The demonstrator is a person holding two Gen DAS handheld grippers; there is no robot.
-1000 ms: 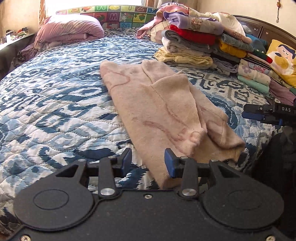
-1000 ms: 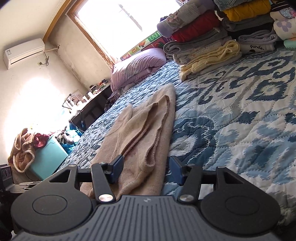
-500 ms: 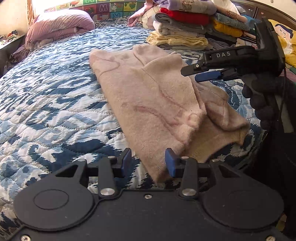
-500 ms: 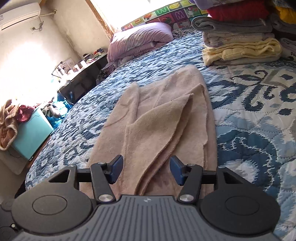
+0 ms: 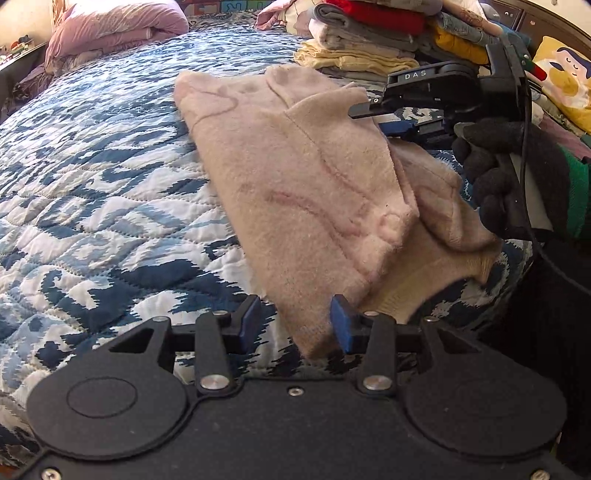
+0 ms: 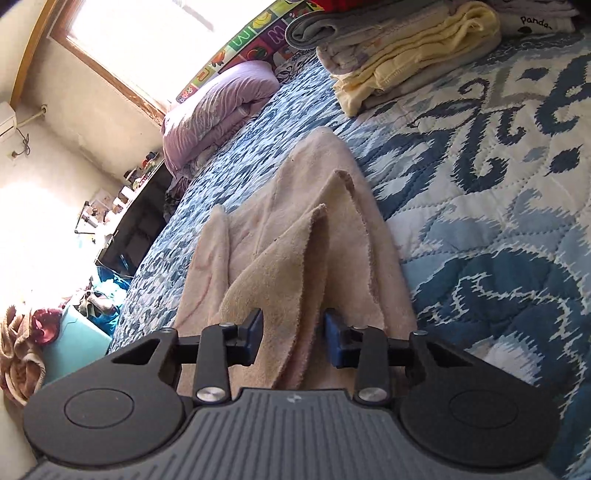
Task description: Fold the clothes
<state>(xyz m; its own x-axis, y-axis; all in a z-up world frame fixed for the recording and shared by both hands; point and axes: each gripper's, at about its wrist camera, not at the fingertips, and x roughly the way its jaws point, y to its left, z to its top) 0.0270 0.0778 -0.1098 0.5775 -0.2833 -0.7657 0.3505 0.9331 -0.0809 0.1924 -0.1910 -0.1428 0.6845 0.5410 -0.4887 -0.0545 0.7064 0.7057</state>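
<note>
A beige-pink fleece garment (image 5: 306, 177) lies part-folded on the blue patterned quilt (image 5: 96, 192). My left gripper (image 5: 295, 323) is open, its jaws at the garment's near corner, which lies between them. My right gripper (image 6: 293, 334) is open, with folded layers of the garment (image 6: 295, 236) standing between its jaws. In the left wrist view the right gripper (image 5: 373, 118) sits at the garment's right edge, held by a black-gloved hand (image 5: 506, 177).
A pile of folded clothes (image 5: 373, 40) stands at the far side of the bed, also in the right wrist view (image 6: 406, 48). A purple pillow (image 5: 110, 26) lies far left. A dark headboard (image 5: 532, 22) and a yellow cushion (image 5: 565, 81) are at right. The bed edge is near me.
My right gripper has moved in over the garment's right edge and its jaws now straddle the folded layers. My left gripper has crept forward to the near corner.
</note>
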